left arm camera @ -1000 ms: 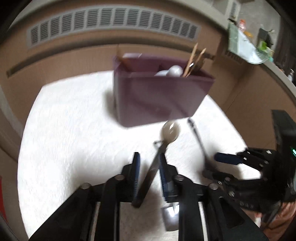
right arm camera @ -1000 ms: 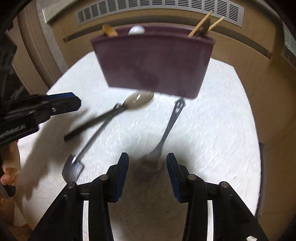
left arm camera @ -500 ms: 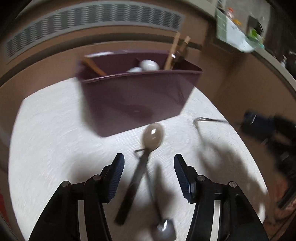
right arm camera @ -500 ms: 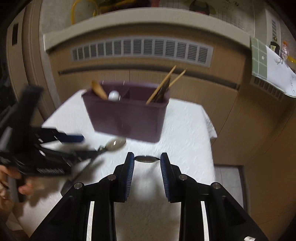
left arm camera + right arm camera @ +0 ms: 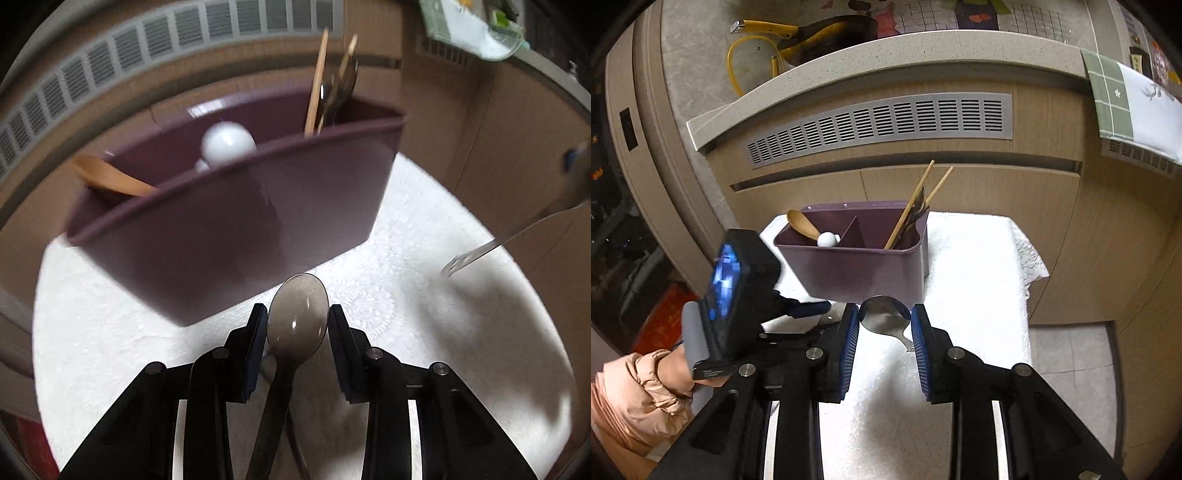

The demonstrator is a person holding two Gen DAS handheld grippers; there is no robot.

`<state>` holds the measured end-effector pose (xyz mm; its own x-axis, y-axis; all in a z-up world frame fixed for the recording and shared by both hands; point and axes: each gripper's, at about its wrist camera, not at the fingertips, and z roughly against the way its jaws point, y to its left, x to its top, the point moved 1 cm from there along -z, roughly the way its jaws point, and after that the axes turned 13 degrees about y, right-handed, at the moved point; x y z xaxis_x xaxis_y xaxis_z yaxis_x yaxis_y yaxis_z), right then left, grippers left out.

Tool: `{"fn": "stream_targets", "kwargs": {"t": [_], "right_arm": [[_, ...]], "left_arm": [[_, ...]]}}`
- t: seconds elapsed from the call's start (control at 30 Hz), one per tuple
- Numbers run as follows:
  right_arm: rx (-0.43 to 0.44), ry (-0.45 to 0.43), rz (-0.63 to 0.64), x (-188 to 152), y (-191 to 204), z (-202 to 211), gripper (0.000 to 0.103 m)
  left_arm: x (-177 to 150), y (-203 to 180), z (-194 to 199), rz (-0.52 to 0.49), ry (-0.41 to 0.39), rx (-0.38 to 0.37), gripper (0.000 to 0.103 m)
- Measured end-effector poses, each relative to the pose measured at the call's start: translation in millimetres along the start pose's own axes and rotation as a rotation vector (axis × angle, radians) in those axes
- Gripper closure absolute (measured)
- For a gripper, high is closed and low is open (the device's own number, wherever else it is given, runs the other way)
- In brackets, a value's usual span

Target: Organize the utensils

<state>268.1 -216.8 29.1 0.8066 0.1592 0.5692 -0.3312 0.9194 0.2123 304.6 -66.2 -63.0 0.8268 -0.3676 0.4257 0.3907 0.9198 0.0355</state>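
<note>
A purple divided caddy (image 5: 229, 236) (image 5: 864, 269) stands on a white towel (image 5: 424, 314) (image 5: 975, 295). It holds a wooden spoon (image 5: 803, 221), a white ball-ended utensil (image 5: 227, 144) and chopsticks (image 5: 912, 203). My left gripper (image 5: 297, 325) is shut on the bowl of a dark translucent spoon (image 5: 295, 321), just in front of the caddy. My right gripper (image 5: 884, 325) is shut on the bowl of a metal spoon (image 5: 884, 317), lifted above the towel; its handle end shows at the right of the left wrist view (image 5: 476, 254).
A wooden cabinet front with a grey vent grille (image 5: 879, 125) stands behind the towel-covered table. A counter above holds a pan (image 5: 827, 37). A checked cloth (image 5: 1126, 107) hangs at the right. The table's right edge drops to a tiled floor (image 5: 1071, 354).
My left gripper let go of the dark spoon's handle, moved forward and shut on its bowl. My right gripper took hold of the metal spoon, lifted it and pulled back.
</note>
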Motion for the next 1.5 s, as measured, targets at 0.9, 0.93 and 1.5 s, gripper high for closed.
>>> {"fn": "stream_targets", "kwargs": {"t": [0.9, 0.93, 1.5], "right_arm": [[0.065, -0.195, 0.139, 106.1, 41.3, 86.4, 0.077], [0.061, -0.183, 0.139, 112.0, 41.4, 78.2, 0.077], [0.082, 0.098, 0.055, 119.0, 11.2, -62.8, 0.068]], "left_arm": [[71.4, 72.4, 241.4, 0.157, -0.736, -0.16, 0.068], [76.6, 75.4, 236.1, 0.165, -0.737, -0.17, 0.068], [91.8, 120.2, 64.5, 0.346, -0.463, -0.279, 0.049]]}}
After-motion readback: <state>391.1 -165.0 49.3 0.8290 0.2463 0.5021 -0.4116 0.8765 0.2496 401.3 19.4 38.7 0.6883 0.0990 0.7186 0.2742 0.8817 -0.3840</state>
